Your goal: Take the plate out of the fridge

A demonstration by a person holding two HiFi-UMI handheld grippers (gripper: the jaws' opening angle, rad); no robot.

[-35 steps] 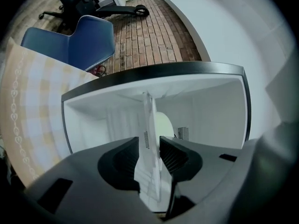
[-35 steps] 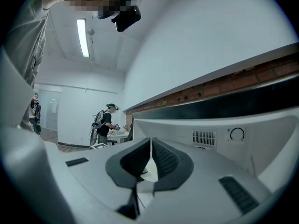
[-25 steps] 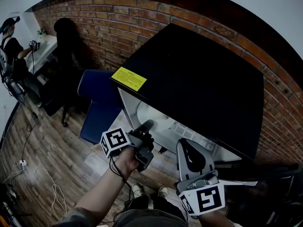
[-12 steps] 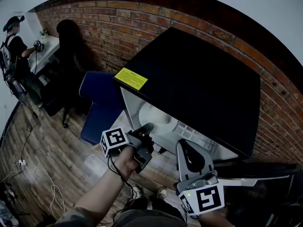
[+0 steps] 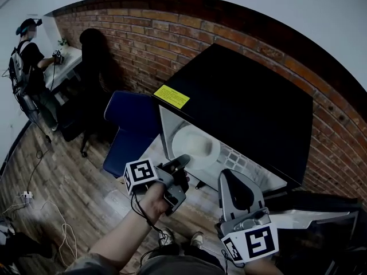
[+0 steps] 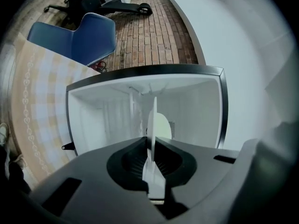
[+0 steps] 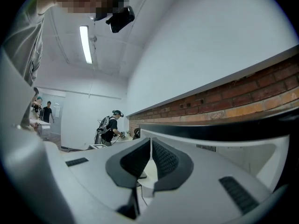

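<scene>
A white plate [image 5: 195, 145] sits in the open mouth of a small black-topped fridge [image 5: 241, 102]. My left gripper [image 5: 182, 161] is at the plate's near rim. In the left gripper view the plate [image 6: 153, 120] stands edge-on between the jaws of the left gripper [image 6: 152, 146], and the pads press on its rim; behind it is the fridge's white inside [image 6: 196, 106]. My right gripper [image 5: 230, 175] hangs in front of the fridge, to the right of the left one. In its own view the right gripper [image 7: 150, 148] is shut with nothing held.
A blue chair [image 5: 129, 125] stands just left of the fridge, against a brick wall [image 5: 189, 33]. The fridge door [image 5: 312, 217] hangs open at the right. A person [image 5: 26, 56] works at a desk at the far left. Cables [image 5: 34, 205] lie on the wooden floor.
The left gripper's jaws have stayed at the plate's rim, and more of the plate now shows in the fridge opening. The head view has shifted. The right gripper has hardly moved.
</scene>
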